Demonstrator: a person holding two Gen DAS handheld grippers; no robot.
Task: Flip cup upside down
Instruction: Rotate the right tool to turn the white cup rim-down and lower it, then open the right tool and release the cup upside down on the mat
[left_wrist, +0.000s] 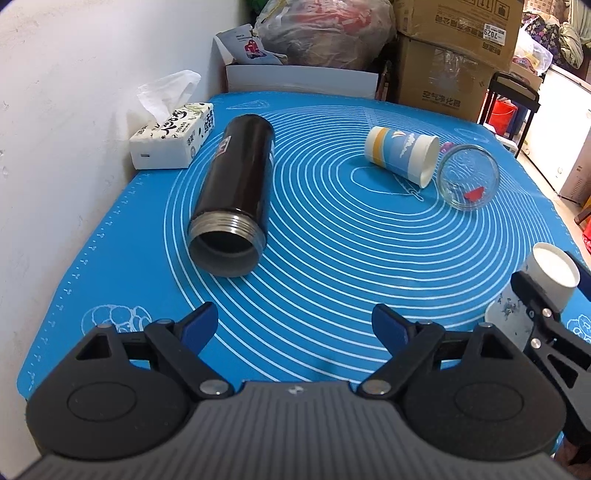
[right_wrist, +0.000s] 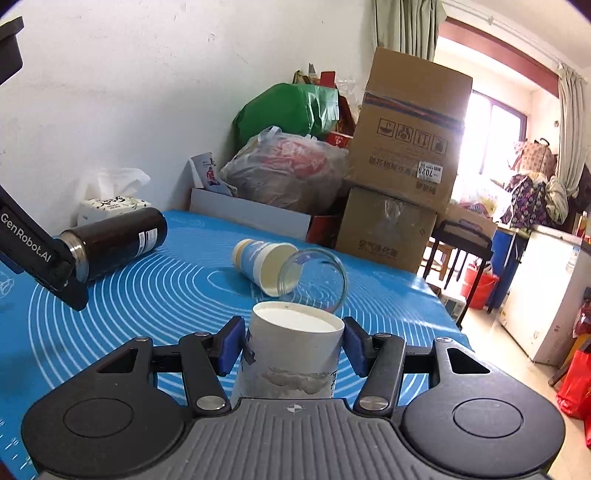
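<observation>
Cup (left_wrist: 546, 284) at our left view's right edge stands base-up on the blue mat (left_wrist: 332, 240), so we judge the flip done — only release remains; our left gripper (left_wrist: 291, 328) gapes empty. Right view: the right gripper (right_wrist: 293, 345) brackets the cup (right_wrist: 295, 354), pads touching or nearly — we cannot tell.

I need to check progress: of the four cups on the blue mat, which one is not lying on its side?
The white cup between the right gripper's fingers stands base up; the others lie sideways.
</observation>
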